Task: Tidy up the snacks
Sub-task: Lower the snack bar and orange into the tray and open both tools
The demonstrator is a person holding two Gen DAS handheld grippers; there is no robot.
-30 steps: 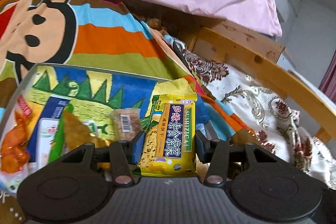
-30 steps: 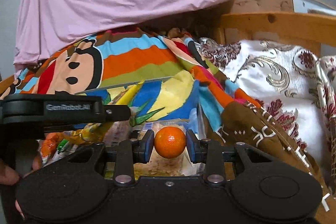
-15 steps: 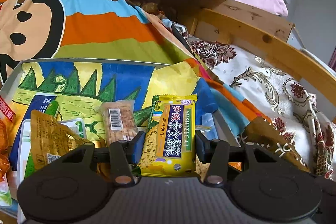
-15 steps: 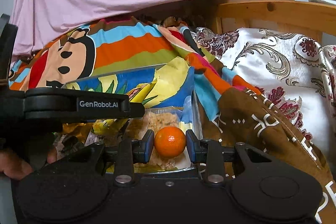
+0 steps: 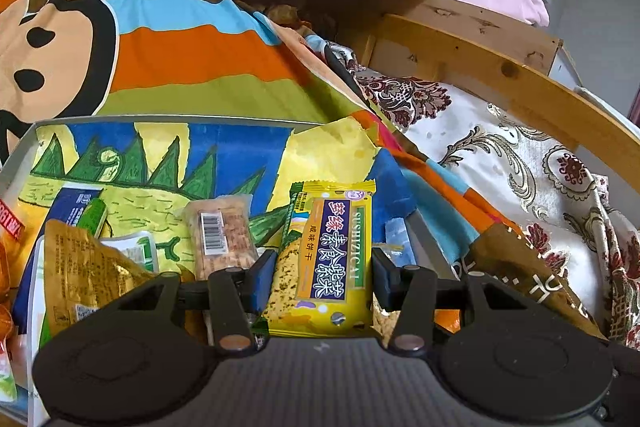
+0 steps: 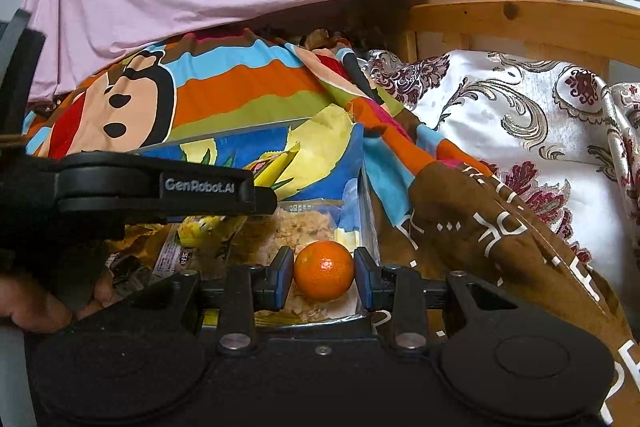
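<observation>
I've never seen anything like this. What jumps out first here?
A bright orange tangerine sits gripped in the right gripper, low in its view. The left gripper clamps a yellow biscuit packet above a box of snacks, with a cartoon monkey blanket behind.

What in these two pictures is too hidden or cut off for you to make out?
- Left wrist view: the lower end of the yellow biscuit packet is covered by the left tool.
- Left wrist view: the orange snack bag is cut off by the picture's left edge.
- Right wrist view: the clear pack of crumbly snacks is partly behind the small orange fruit in the right tool.
</observation>
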